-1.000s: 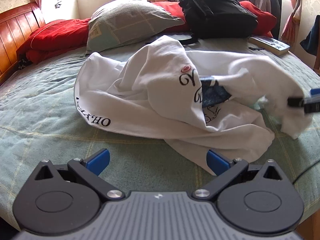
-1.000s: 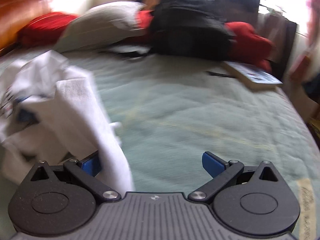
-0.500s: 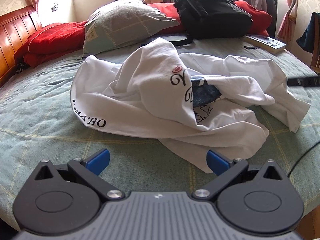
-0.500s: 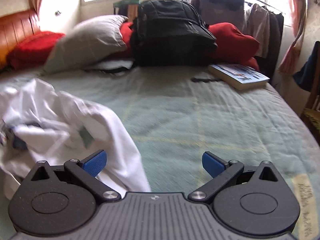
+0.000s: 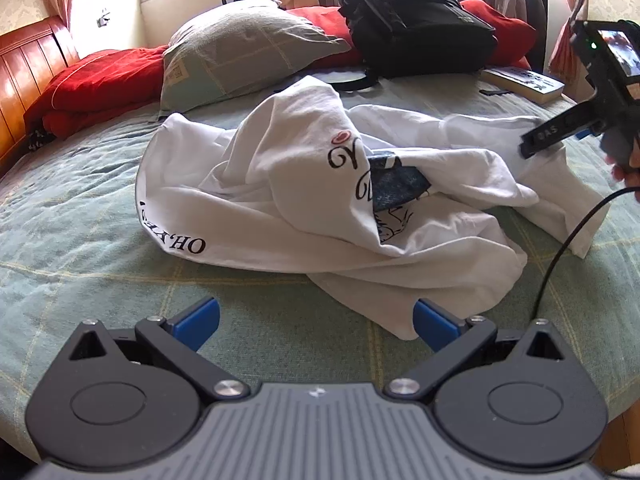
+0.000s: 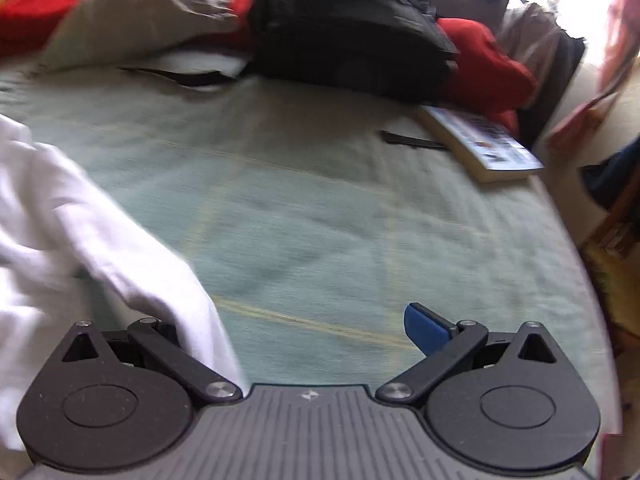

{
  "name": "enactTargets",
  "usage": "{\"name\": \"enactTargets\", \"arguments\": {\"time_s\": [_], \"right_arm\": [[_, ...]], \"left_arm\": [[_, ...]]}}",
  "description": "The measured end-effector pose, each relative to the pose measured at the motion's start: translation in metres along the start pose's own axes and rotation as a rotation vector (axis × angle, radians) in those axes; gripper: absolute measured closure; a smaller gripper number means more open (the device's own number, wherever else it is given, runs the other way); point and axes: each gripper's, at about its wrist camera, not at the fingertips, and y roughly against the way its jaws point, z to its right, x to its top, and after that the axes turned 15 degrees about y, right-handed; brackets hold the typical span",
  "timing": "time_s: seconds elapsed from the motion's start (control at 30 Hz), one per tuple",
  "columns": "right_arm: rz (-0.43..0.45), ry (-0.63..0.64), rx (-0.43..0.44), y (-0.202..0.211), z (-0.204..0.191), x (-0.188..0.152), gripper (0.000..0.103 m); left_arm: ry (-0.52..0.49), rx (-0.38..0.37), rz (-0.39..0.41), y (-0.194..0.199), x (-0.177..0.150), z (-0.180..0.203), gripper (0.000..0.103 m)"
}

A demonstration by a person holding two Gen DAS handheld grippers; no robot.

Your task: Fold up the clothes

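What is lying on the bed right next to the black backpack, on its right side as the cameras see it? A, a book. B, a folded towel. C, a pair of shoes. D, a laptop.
A: a book with a printed cover lies flat on the green bedspread just beside the black backpack, and the right wrist view shows it there too, past the crumpled white T-shirt.

Left wrist view: low over the bed's [image 5: 80,264] near edge, facing the headboard [image 5: 28,76], the shirt [image 5: 304,208] close ahead; right wrist view: further right, blurred, same heading; shared: shirt [image 6: 80,240], backpack [image 5: 412,20], book [image 6: 480,144].
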Motion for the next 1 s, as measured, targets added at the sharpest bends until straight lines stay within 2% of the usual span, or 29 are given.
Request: {"name": "enactTargets", "arguments": {"time_s": [0.13,0.33,0.47,0.77,0.87,1.0], "right_arm": [[-0.009,-0.036,-0.102,-0.008,0.031,-0.004,0.000],[0.049,-0.042,-0.259,-0.002,0.068,0.004,0.000],[0.058,-0.066,-0.327,-0.003,0.097,0.007,0.000],[0.026,-0.096,-0.399,-0.022,0.156,-0.005,0.000],[0.009,-0.135,-0.316,-0.026,0.170,-0.010,0.000],[-0.038,-0.213,-0.113,-0.040,0.172,-0.020,0.000]], "left_arm": [[0.000,0.004,-0.002,-0.003,0.001,0.000,0.001],[0.001,-0.002,-0.001,-0.002,0.001,-0.002,0.001],[0.000,0.000,-0.002,-0.002,0.001,-0.005,0.001],[0.004,0.004,-0.005,-0.004,0.003,-0.009,0.001],[0.006,0.004,-0.009,-0.005,0.003,-0.009,0.001],[0.001,-0.008,-0.011,-0.006,0.002,-0.006,0.001]]}}
